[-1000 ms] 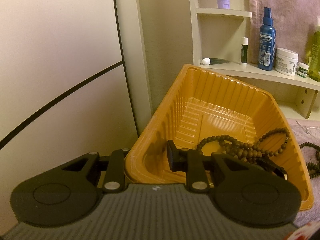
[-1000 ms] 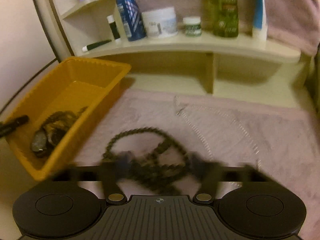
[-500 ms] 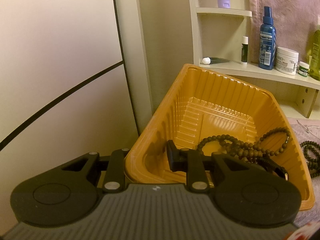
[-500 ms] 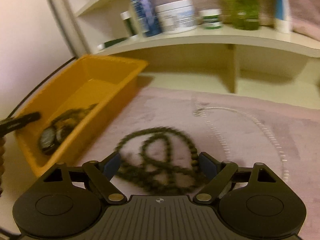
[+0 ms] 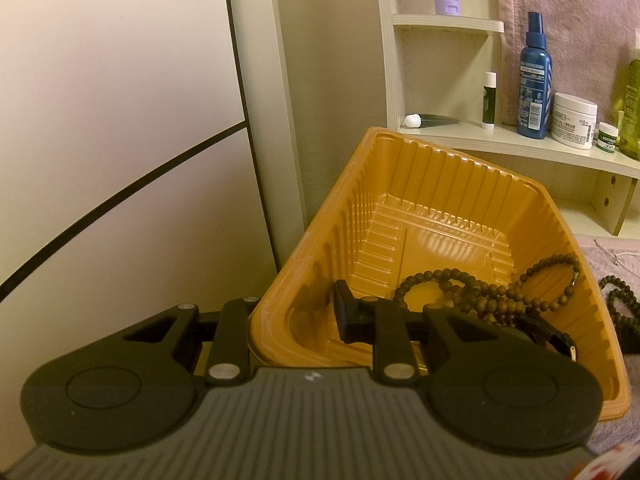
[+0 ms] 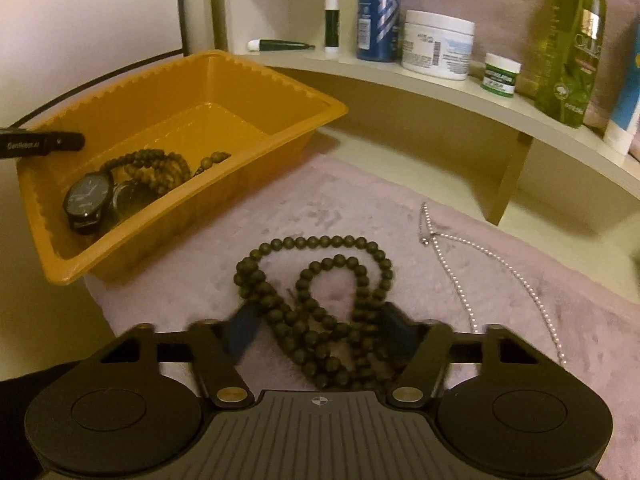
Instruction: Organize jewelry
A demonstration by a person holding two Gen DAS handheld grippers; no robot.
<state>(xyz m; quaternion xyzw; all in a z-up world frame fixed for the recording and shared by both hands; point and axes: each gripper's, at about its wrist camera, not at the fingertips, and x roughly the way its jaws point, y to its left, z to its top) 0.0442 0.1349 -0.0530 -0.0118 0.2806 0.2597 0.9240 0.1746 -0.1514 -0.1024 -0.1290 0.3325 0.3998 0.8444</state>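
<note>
A yellow plastic tray [image 5: 440,168] stands at the left edge of a pink cloth [image 6: 360,200]. It holds brown bead strings [image 5: 480,292] and two dark watches [image 6: 88,196]. My left gripper [image 5: 296,314] is shut on the tray's near wall, one finger inside [image 5: 344,316] and one outside. A long dark bead necklace [image 6: 320,256] lies coiled on the cloth. My right gripper [image 6: 320,332] is low over it with its jaws closing. The near loops lie between the blurred fingers [image 6: 244,328], which stand beside the beads without pressing them. A thin pearl chain [image 6: 480,256] lies to the right.
Behind the cloth a cream shelf [image 6: 400,80] carries a blue spray bottle [image 6: 378,12], a white cream jar [image 6: 438,44], a small green jar [image 6: 502,74] and a tall green bottle [image 6: 572,40]. A pale wall panel [image 5: 120,120] rises left of the tray.
The right gripper has dropped and come in over the dark bead necklace, rolled a little, and its fingers have drawn inward around the coil. The left gripper and tray have not moved.
</note>
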